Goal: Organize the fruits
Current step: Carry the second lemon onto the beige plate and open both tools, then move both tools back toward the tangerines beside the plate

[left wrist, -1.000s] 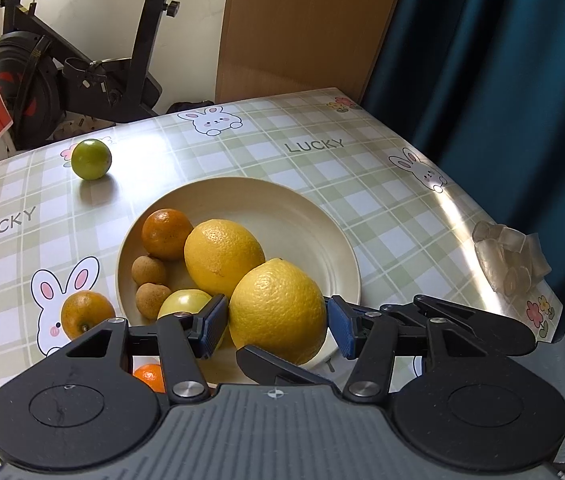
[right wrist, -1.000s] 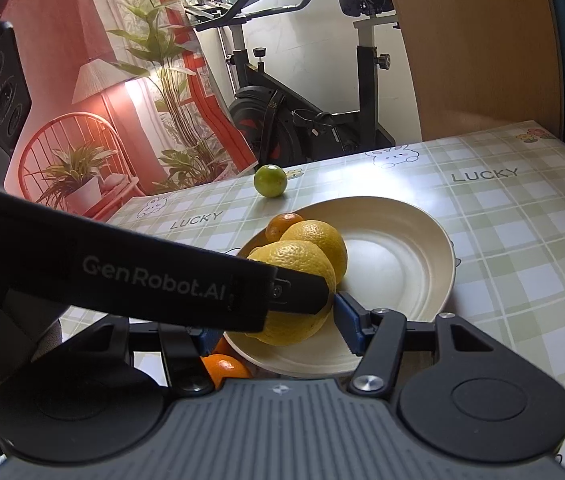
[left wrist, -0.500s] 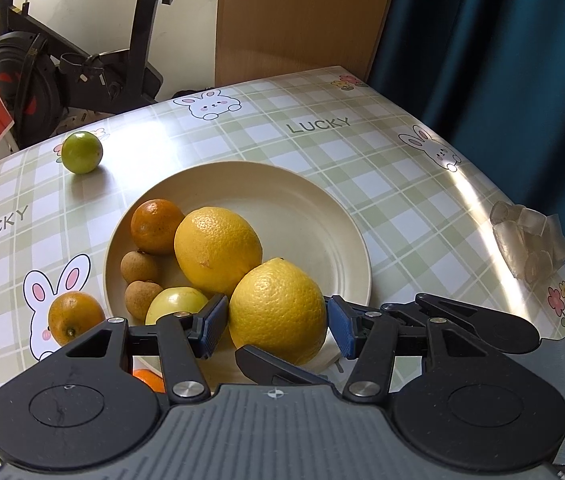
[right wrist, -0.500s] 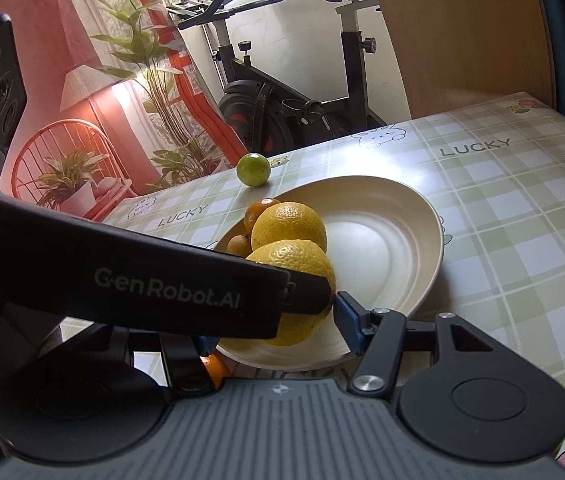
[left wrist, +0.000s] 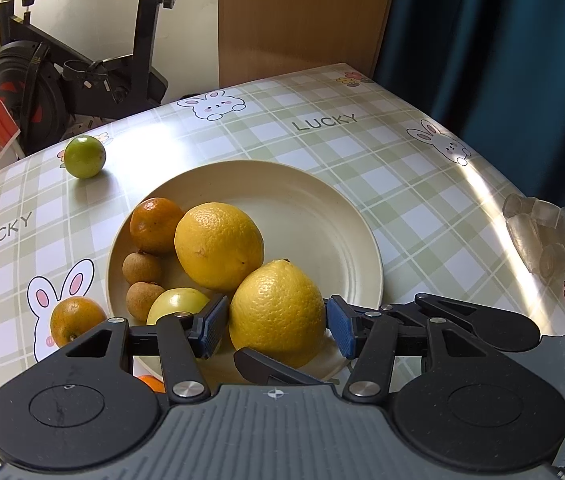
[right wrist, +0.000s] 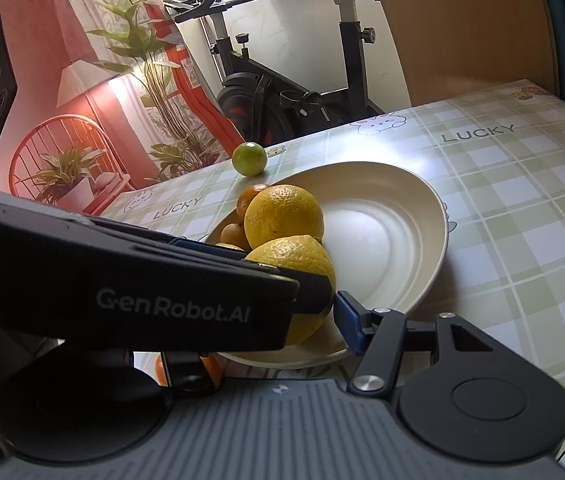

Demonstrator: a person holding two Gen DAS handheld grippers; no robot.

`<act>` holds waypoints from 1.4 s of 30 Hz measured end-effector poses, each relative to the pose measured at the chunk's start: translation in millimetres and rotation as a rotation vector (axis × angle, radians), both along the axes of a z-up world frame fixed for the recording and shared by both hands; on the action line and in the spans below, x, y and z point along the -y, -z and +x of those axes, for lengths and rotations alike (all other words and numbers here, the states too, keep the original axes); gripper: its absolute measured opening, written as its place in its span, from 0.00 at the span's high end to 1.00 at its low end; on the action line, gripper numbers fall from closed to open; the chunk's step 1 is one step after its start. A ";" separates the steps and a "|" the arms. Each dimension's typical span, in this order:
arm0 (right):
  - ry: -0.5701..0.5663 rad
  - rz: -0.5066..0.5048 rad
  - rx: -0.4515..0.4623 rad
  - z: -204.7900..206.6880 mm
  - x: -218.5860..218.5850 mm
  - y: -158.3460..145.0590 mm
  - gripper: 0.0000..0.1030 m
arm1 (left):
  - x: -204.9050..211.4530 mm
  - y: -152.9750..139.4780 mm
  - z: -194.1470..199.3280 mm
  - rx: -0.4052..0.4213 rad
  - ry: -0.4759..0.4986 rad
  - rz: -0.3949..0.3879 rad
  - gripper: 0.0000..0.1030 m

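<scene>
My left gripper (left wrist: 277, 331) is shut on a big yellow lemon (left wrist: 278, 312), held over the near rim of the cream plate (left wrist: 322, 208). In the plate lie a second lemon (left wrist: 218, 244), an orange (left wrist: 154, 224), two brown longans (left wrist: 142, 268) and a pale yellow-green fruit (left wrist: 178, 304). My right gripper (right wrist: 278, 332) comes in from the right. Its right pad (right wrist: 348, 328) sits beside the same lemon (right wrist: 302, 264), and the left gripper's casing (right wrist: 162, 304) hides its other finger.
On the checked tablecloth a lime (left wrist: 84, 157) lies at the far left, an orange (left wrist: 76, 320) left of the plate, and a small orange (left wrist: 150, 383) below my left gripper. A clear plastic clump (left wrist: 542, 236) sits near the right edge. An exercise bike (left wrist: 82, 76) stands behind.
Both views have tilted slightly. The lemon stays in the same place between my left pads, and no fruit on the plate or table has moved.
</scene>
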State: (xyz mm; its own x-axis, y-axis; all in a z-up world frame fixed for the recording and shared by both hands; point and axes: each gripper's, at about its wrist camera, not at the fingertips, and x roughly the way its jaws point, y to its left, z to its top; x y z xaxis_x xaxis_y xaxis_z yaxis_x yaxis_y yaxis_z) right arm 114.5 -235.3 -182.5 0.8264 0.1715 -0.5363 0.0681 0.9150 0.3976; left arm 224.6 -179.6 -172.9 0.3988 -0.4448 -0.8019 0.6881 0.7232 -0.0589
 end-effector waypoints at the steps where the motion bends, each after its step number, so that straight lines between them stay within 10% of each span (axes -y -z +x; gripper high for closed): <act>1: 0.001 -0.001 0.000 0.2 0.0 0.1 0.42 | -0.6 -0.3 -0.2 0.000 0.000 -0.001 0.44; 29: -0.045 -0.125 0.092 -22.8 -22.9 -30.8 0.46 | -109.9 -46.2 -2.9 0.069 -0.214 -0.203 0.45; 42: -0.215 -0.204 0.026 -21.1 -65.3 -22.6 0.50 | -144.2 -18.5 -15.5 0.007 -0.285 -0.243 0.50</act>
